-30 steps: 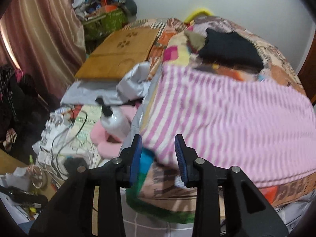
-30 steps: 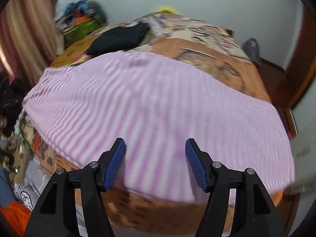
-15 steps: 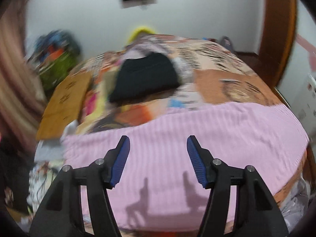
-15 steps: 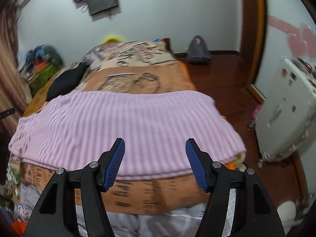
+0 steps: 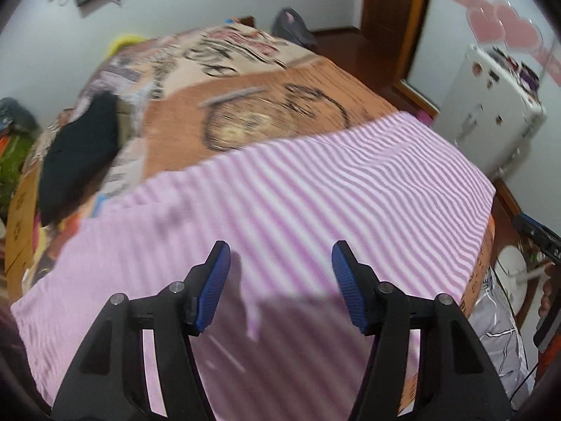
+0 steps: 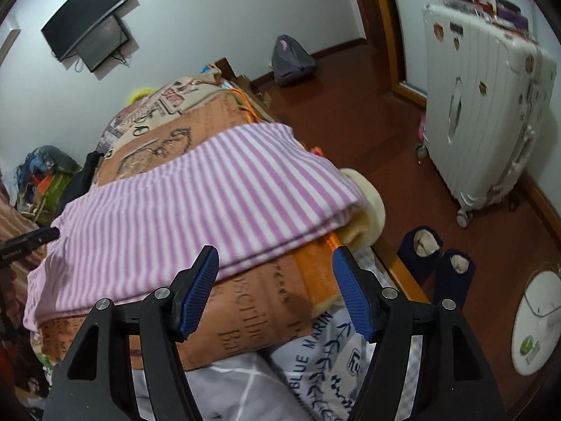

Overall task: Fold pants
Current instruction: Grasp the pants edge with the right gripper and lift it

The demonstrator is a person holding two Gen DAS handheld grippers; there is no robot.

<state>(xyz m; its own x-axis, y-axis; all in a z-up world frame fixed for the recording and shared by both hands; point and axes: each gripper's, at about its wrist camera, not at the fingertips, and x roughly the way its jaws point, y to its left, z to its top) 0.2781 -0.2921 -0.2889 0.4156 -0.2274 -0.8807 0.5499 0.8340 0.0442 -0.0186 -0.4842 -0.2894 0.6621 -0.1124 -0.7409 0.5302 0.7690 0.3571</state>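
Observation:
The pink-and-white striped pants (image 5: pixel 298 210) lie spread flat across the near end of the bed, on a patterned orange blanket (image 5: pixel 266 105). My left gripper (image 5: pixel 280 266) is open and empty, hovering just above the middle of the pants. In the right wrist view the pants (image 6: pixel 196 203) lie across the bed's corner, their right end folded in layers. My right gripper (image 6: pixel 275 273) is open and empty, in front of the pants' near edge at the bed's right corner.
A black garment (image 5: pixel 77 154) lies on the bed's far left. A white suitcase (image 6: pixel 484 112) stands on the wooden floor to the right. Dark slippers (image 6: pixel 438 256) and a white round appliance (image 6: pixel 536 319) sit on the floor beside the bed. A TV (image 6: pixel 87 17) hangs on the wall.
Both grippers swung to the right. The left one opened wider and moved from the bed's left edge to above the pants' middle. The right one moved to the bed's right corner.

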